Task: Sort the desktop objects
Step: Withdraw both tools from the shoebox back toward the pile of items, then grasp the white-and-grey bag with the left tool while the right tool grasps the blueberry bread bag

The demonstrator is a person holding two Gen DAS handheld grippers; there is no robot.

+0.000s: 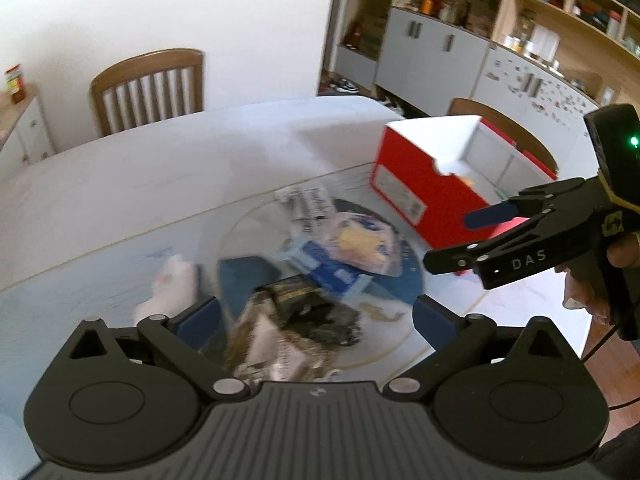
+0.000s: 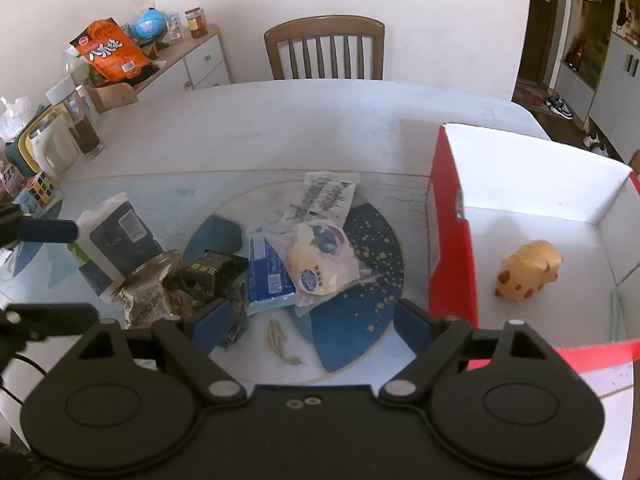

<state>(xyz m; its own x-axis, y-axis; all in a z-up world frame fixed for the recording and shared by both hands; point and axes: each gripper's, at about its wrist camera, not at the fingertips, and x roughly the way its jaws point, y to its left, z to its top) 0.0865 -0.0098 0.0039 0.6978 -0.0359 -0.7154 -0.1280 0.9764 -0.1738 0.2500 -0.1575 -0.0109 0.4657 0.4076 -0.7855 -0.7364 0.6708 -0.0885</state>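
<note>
Packets lie heaped on the round blue mat [image 2: 360,280] in the middle of the surface [image 2: 280,120]; from the left, a dark-labelled white pouch [image 2: 116,236], a crumpled brownish packet [image 2: 148,292], a small black packet [image 2: 212,272], a blue pack [image 2: 266,272], and a clear bag with a yellow bun [image 2: 320,264] (a printed clear wrapper [image 2: 324,196] lies just behind it). Left tongs [image 1: 316,316] hover above the brownish packet with fingers spread wide and nothing between them. Right tongs [image 2: 310,322] hang over the mat's near edge, likewise spread and empty. Farther right stands the open red box [image 2: 452,240], holding a yellow toy animal [image 2: 528,270] on its white floor
</note>
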